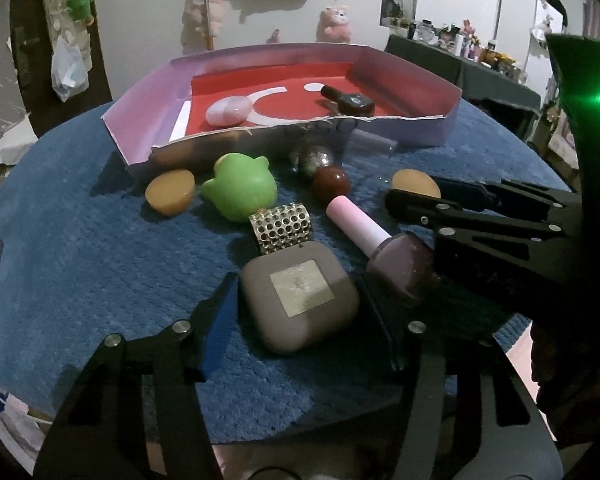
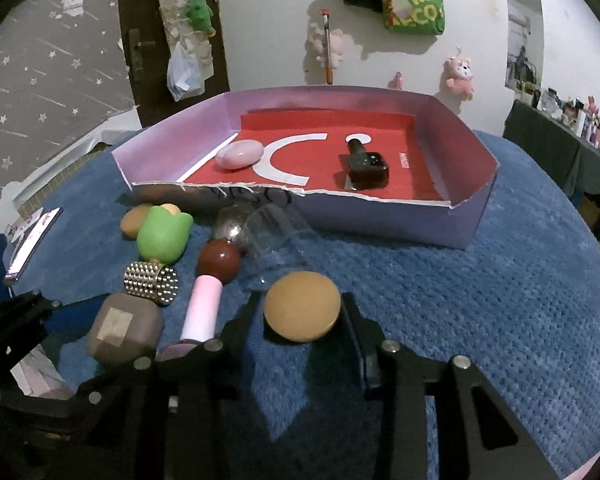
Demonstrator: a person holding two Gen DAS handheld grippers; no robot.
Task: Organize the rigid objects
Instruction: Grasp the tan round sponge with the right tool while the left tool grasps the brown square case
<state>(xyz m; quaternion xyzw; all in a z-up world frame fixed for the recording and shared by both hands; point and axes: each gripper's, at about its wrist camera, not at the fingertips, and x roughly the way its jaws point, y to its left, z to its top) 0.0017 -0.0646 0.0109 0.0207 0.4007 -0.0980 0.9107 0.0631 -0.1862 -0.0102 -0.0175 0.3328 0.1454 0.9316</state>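
Note:
A mauve square perfume bottle with a studded gold cap lies on the blue mat between the fingers of my left gripper, which is open around it. My right gripper is open around a tan round disc; in the left wrist view the disc sits at its fingers. A pink-capped nail polish, a red ball, a green frog toy and a second tan disc lie on the mat. The lilac box holds a pink stone and a dark bottle.
A clear glass lies on its side before the box, next to a glittery ball. A phone lies at the mat's left edge. A dark shelf with small items stands at right. Plush toys hang on the wall.

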